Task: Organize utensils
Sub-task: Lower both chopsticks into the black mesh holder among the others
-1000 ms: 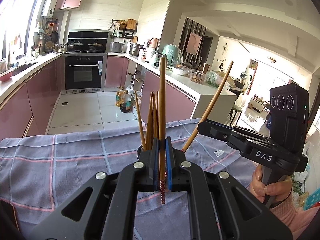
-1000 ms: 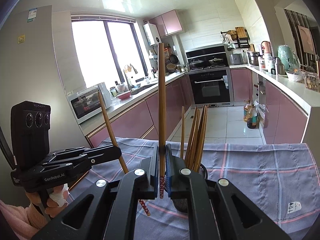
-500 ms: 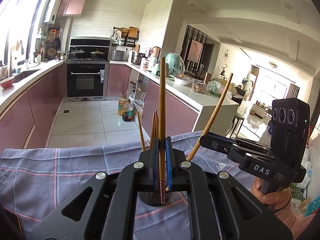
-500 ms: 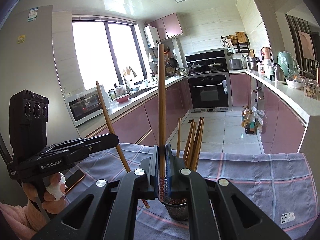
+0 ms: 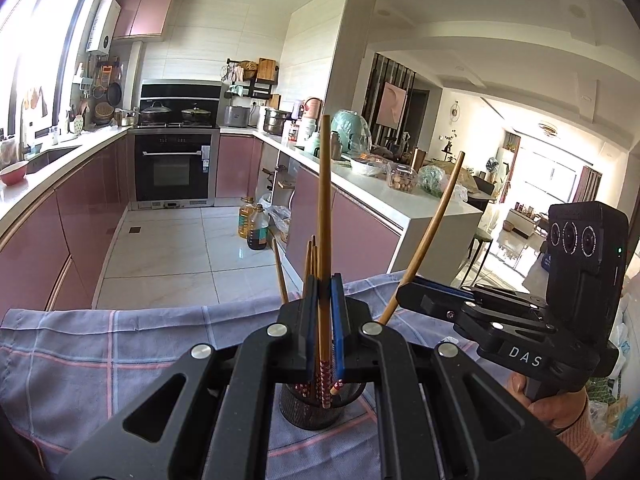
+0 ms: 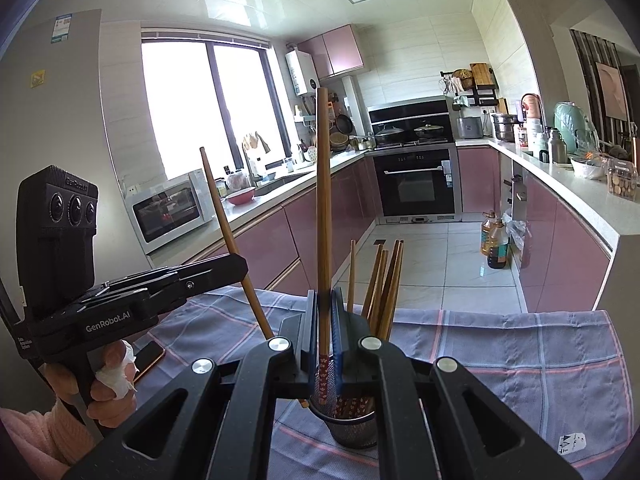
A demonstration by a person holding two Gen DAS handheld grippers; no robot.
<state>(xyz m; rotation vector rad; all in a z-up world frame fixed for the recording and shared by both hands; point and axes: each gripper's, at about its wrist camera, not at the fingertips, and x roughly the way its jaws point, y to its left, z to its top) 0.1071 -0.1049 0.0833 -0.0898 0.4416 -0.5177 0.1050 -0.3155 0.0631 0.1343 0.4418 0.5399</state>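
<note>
- The left gripper (image 5: 325, 320) is pinching a wooden chopstick (image 5: 325, 216) between its blue-lined fingers (image 5: 337, 320). The stick stands nearly upright, its plain end rising high above the fingers and its red patterned end hanging just below them.
- Directly below and just ahead of the left gripper sits a dark mesh utensil holder (image 5: 308, 410) on a grey-blue checked cloth (image 5: 80, 360). The held stick's patterned end hangs at the holder's mouth.
- Several more chopsticks (image 5: 310, 264) stand in the holder, poking up just behind the left gripper's fingers and leaning slightly to its left.
- To the right of the left gripper, at about the same height, the right gripper (image 5: 404, 298) appears side-on, held by a hand (image 5: 556, 404) in a pink sleeve.
- The right gripper (image 6: 325, 320) is likewise clamped on a second chopstick (image 6: 323, 200), held nearly upright, its patterned end dipping just inside the holder's (image 6: 354, 430) rim.
- Seen from the left gripper, that second chopstick (image 5: 432, 232) leans up and away to the right.
- Seen from the right gripper, the left gripper (image 6: 240, 268) sits to its left, its chopstick (image 6: 228, 236) slanting up to the left.
- A phone (image 6: 148, 356) lies on the cloth (image 6: 520, 360) below the left gripper, near the holding hand (image 6: 108, 392).
- Beyond both grippers is a kitchen with pink cabinets (image 6: 280, 240) and a black oven (image 5: 173, 166).
</note>
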